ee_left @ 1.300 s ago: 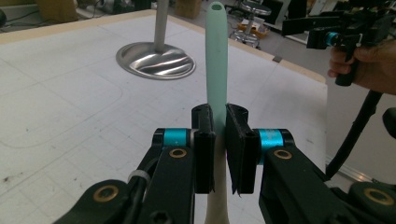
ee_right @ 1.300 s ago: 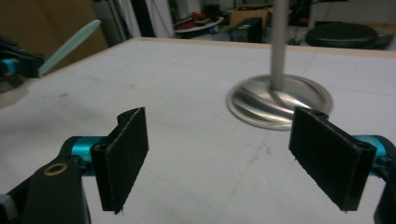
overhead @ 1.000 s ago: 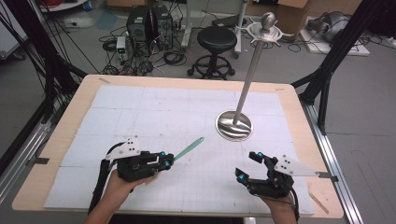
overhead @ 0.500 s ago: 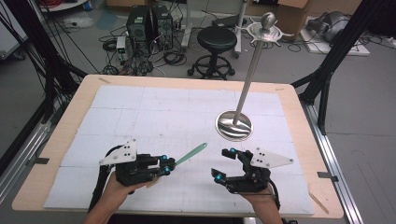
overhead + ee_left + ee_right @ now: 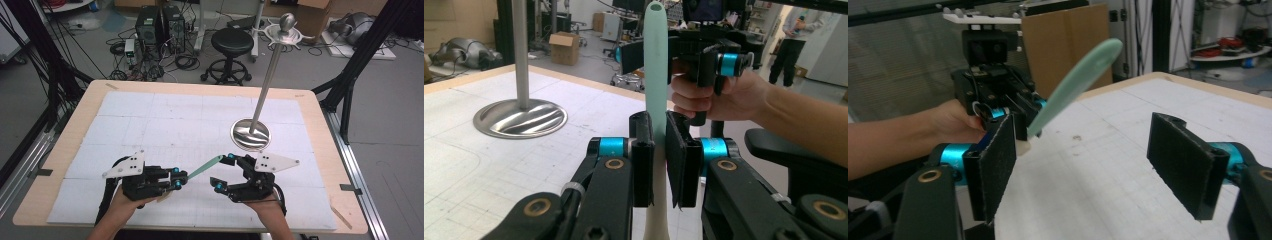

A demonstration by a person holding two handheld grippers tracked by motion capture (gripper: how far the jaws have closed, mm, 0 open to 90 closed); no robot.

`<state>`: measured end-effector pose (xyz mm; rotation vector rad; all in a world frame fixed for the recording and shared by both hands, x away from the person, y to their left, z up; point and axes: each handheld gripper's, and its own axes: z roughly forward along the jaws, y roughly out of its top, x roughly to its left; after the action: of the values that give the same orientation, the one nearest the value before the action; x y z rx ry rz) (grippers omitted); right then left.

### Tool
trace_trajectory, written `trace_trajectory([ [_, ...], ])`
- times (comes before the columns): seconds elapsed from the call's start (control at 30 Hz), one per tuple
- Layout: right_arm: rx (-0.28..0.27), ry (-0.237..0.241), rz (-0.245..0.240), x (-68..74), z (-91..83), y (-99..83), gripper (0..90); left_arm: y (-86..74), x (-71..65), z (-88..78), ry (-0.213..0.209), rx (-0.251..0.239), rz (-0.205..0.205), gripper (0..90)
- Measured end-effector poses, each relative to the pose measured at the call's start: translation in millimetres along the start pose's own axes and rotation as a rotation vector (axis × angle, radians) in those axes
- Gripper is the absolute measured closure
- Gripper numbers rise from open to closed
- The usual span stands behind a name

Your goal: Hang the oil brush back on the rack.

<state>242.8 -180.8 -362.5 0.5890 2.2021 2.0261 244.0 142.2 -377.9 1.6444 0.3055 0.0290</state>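
A slim pale green utensil [image 5: 205,166] with a cream end sticks out of my left gripper [image 5: 177,178], which is shut on its lower part. In the left gripper view the pads clamp the utensil [image 5: 655,65] and it points away toward the right gripper [image 5: 709,50]. My right gripper [image 5: 224,172] faces it from the right, open, its jaws just closing a little. The utensil's tip lies just in front of its far finger, with nothing between the pads. In the right gripper view the utensil [image 5: 1075,82] slants up ahead of the wide-apart pads [image 5: 1178,167].
A polished metal stand with a round base [image 5: 250,134] and a tall pole [image 5: 267,75] sits at the right middle of the white mat [image 5: 150,120]. A stool and cables are on the floor beyond the table.
My right gripper has moved left across the mat, from the front right corner to just off the utensil's tip. The left gripper and the utensil have stayed put.
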Motion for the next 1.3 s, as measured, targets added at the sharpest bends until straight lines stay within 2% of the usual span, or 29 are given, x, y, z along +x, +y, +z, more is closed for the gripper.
trace_trajectory([
  [0.27,-0.022,0.102,-0.013,-0.7,5.7,7.2,44.5,-1.3,-2.8,4.1,-0.037,0.008,0.008,81.5],
  [0.4,-0.027,0.132,-0.013,-1.6,6.0,6.8,54.5,-1.0,-3.1,4.1,-0.057,-0.009,0.004,81.4],
  [0.63,-0.045,0.182,-0.024,-1.2,6.6,8.4,68.9,-1.4,-3.8,4.6,-0.077,-0.007,0.005,81.4],
  [0.77,-0.045,0.213,-0.002,-0.9,7.5,8.7,74.1,-2.0,-4.2,5.3,-0.078,0.003,0.017,81.1],
  [0.97,-0.053,0.241,0.035,-0.2,8.1,9.1,75.9,-2.3,-5.9,5.9,-0.086,0.002,0.025,81.0],
  [1.07,-0.040,0.244,0.043,0.5,8.9,9.6,76.2,-3.0,-6.3,6.8,-0.090,0.017,0.030,81.0],
  [1.3,-0.022,0.232,0.036,4.2,11.3,14.2,76.5,-3.6,-6.1,8.5,-0.095,0.022,0.031,81.0],
])
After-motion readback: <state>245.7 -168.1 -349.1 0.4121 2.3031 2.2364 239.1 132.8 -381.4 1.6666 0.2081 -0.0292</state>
